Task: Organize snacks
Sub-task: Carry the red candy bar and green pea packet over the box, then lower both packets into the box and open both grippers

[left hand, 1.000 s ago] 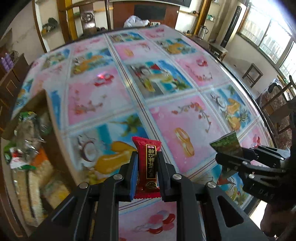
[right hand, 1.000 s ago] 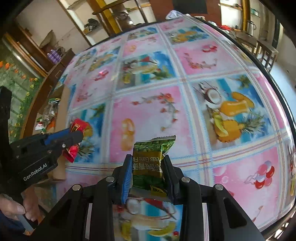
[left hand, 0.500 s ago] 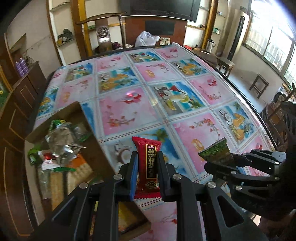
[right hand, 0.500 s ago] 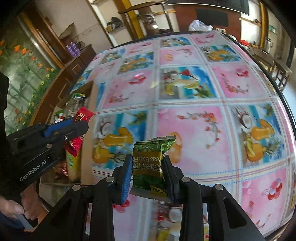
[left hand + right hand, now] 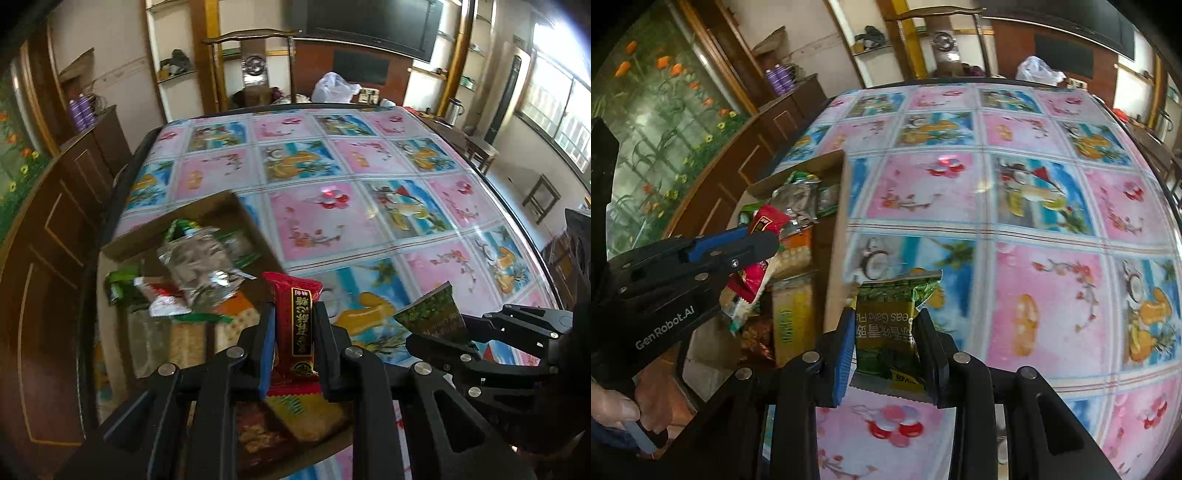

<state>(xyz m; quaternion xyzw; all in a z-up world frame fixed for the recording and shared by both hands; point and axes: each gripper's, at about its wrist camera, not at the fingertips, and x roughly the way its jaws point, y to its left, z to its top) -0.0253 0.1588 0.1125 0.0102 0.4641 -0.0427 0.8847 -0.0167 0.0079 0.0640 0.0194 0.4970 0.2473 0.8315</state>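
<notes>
My left gripper (image 5: 293, 314) is shut on a red snack packet (image 5: 298, 328) and hangs over the near part of a cardboard box (image 5: 207, 212) filled with several snack packs. In the right wrist view the same left gripper (image 5: 772, 240) shows from the side with the red packet (image 5: 764, 221) above the box (image 5: 834, 229). My right gripper (image 5: 886, 314) is shut on a green snack packet (image 5: 886, 317), held just right of the box wall above the table. In the left wrist view that green packet (image 5: 432, 314) sits in the right gripper (image 5: 417, 332) at the right.
The table wears a glossy pink and blue fruit-print cloth (image 5: 369, 206). A dark wooden cabinet (image 5: 55, 221) stands close along the table's left side. A hand (image 5: 620, 410) grips the left tool's handle at lower left. A wooden stool (image 5: 541, 195) stands on the floor at right.
Both grippers have travelled left across the table toward the box, still holding their packets. The box now lies under the left gripper and fills more of both views.
</notes>
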